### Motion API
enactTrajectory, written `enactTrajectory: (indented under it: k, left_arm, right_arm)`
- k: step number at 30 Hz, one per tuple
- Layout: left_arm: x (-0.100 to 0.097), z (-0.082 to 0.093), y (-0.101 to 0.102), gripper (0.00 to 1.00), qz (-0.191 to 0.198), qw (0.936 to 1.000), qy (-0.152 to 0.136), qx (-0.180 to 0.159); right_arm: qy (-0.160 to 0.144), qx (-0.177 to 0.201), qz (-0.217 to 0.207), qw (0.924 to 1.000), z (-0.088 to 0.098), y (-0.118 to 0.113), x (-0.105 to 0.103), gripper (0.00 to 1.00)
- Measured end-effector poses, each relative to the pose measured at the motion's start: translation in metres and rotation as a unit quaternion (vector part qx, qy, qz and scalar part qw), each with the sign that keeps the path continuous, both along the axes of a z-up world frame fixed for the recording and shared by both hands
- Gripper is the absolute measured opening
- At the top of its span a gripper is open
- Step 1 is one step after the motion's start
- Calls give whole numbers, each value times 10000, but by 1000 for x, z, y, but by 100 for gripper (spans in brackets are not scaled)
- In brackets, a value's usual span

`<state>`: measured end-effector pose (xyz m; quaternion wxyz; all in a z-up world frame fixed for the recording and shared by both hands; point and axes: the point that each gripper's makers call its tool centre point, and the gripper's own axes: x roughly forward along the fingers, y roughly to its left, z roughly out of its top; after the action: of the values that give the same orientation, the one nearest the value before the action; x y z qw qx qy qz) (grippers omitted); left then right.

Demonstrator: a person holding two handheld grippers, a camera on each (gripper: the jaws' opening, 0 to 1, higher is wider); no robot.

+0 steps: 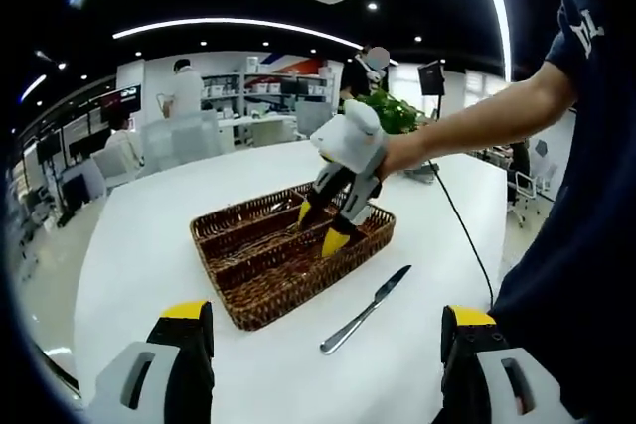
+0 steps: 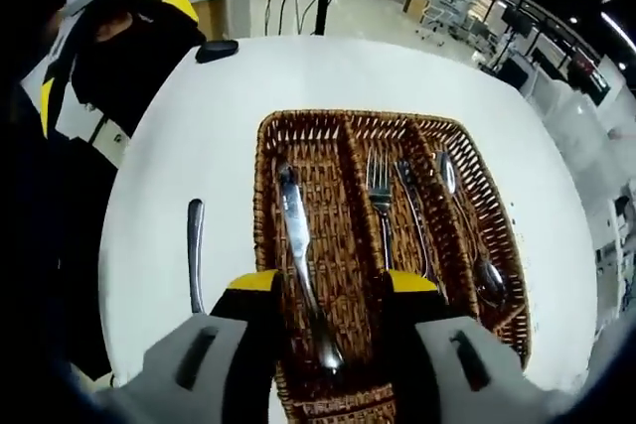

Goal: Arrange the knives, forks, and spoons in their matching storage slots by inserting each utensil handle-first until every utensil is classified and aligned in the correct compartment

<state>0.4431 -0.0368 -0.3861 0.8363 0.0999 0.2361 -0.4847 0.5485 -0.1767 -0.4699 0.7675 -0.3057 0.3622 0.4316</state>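
Where the white worktop (image 1: 149, 245) carries the wicker cutlery tray (image 2: 323, 146), the right tongs (image 2: 330, 290) hang over the tray's near end, jaws apart, nothing between them. A knife (image 2: 298, 245) lies in the tray's left compartment; two forks (image 2: 380, 191) lie in the middle one and a spoon (image 2: 467, 230) in the right one. A second knife (image 1: 366, 310) lies on the worktop beside the tray. The left tongs (image 1: 328, 330) stand spread wide, short of the tray, empty.
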Motion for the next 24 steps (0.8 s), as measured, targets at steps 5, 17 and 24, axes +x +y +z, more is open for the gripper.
enactTrajectory:
  k: [5, 17, 24]
  left_arm:
    - [11, -4, -1, 100, 19, 10000, -14, 44]
    - [30, -2, -12, 100, -77, 9998, -148, 70]
    - [31, -4, -19, 100, -183, 9997, -140, 117]
  right_arm:
    - [-233, 332, -492, 9980, 10, -11, -15, 63]
    - [-662, 1008, -1806, 9761, 36, -50, -50, 94]
    - [-657, 1245, -2475, 9586, 41, -83, -77, 99]
